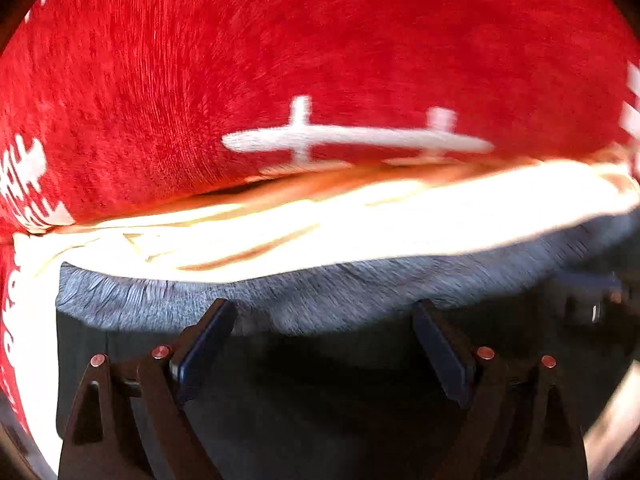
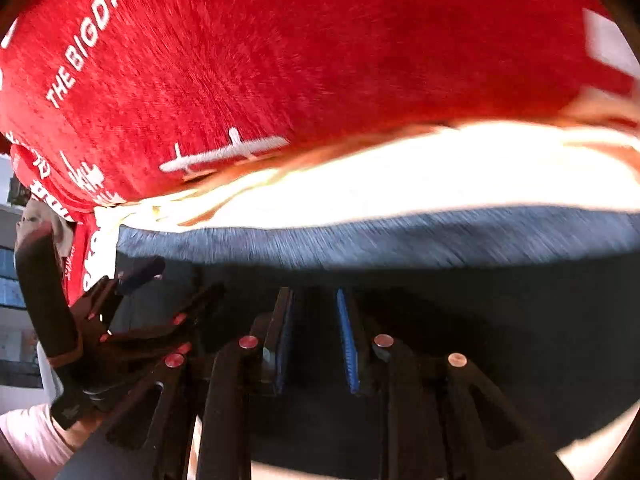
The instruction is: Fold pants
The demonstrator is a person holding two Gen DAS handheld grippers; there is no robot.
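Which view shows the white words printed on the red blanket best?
The right wrist view: "THE BIGDA" is sharp and readable on the red blanket. The left wrist view shows only blurred white marks at the blanket's edge.

Ahead of the jaws I see a red blanket (image 1: 280, 60) with white print. Sunlight glares on a pale sheet (image 1: 360, 220) nearer them.

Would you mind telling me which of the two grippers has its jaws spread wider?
The left gripper: its fingers stand far apart over the dark pants. The right gripper shows only a narrow gap, nothing between its blue pads.
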